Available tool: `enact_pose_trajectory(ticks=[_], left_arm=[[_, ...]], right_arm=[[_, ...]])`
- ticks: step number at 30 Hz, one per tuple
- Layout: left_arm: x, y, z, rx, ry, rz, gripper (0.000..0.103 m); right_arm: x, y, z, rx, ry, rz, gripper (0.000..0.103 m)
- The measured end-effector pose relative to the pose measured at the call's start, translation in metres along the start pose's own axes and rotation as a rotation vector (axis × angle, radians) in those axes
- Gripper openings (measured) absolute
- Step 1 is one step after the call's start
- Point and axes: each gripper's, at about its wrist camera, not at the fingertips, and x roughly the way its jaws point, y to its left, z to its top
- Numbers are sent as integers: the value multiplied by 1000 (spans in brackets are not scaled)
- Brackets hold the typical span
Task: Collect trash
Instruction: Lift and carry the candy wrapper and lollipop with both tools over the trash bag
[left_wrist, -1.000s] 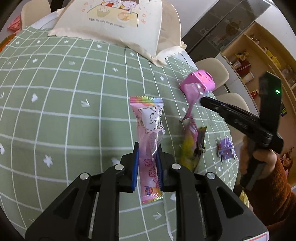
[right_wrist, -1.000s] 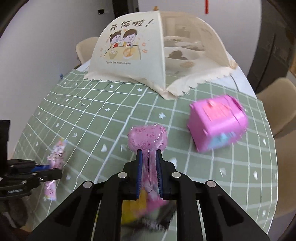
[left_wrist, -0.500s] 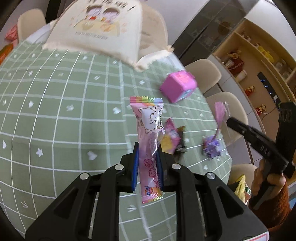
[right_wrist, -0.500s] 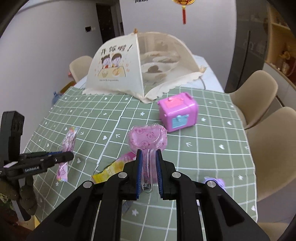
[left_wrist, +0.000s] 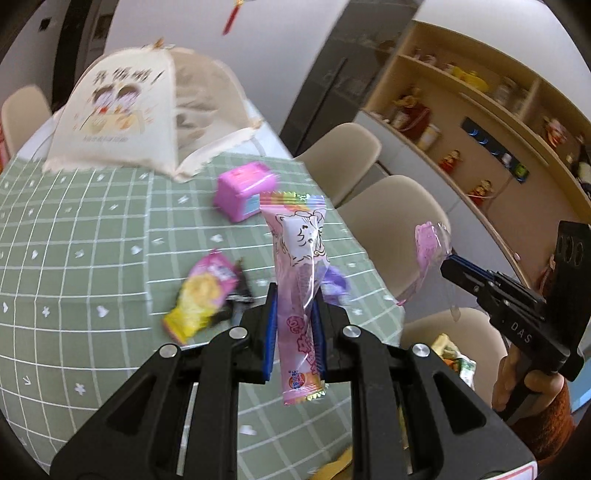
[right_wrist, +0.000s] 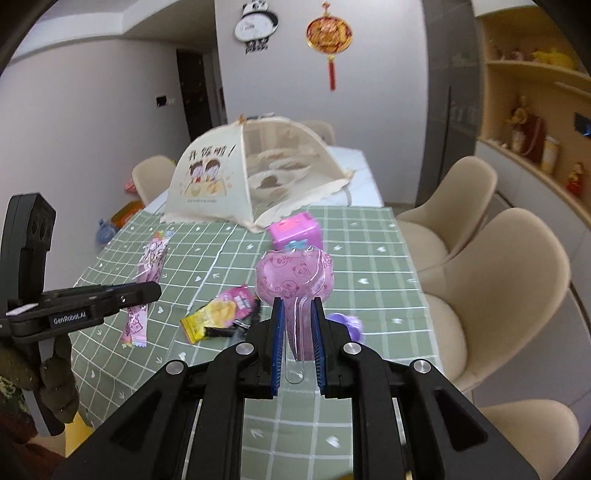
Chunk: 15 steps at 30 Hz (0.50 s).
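Note:
My left gripper (left_wrist: 294, 306) is shut on a long pink candy packet (left_wrist: 299, 258), held upright above the green checked tablecloth (left_wrist: 74, 240). My right gripper (right_wrist: 297, 314) is shut on a crumpled pink clear wrapper with panda prints (right_wrist: 295, 273). In the left wrist view the right gripper (left_wrist: 448, 264) hangs beyond the table's right edge with that wrapper (left_wrist: 428, 247). On the cloth lie a yellow-and-pink snack wrapper (right_wrist: 221, 310) with a dark wrapper beside it, and a small purple piece (right_wrist: 349, 323).
A pink toy box (right_wrist: 295, 230) stands mid-table before a cream mesh food cover (right_wrist: 255, 170) over dishes. Beige chairs (right_wrist: 498, 277) line the right side. Shelves with figurines run along the right wall. Colourful wrappers (left_wrist: 454, 360) show low beside the table's near right corner.
Both grippers have risen and drawn back from the table, each keeping its wrapper. The right gripper has swung out past the table's right edge.

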Motion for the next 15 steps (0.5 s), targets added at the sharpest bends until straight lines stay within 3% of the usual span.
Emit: enact_pose_trajectory(ticks=[9, 15], left_arm=[[-3, -100, -17, 80, -25, -83, 15], [12, -164, -38, 139, 8, -165, 15]], right_arm=[[-91, -57, -41, 54, -71, -91, 15], [-144, -96, -72, 103, -98, -171, 15]])
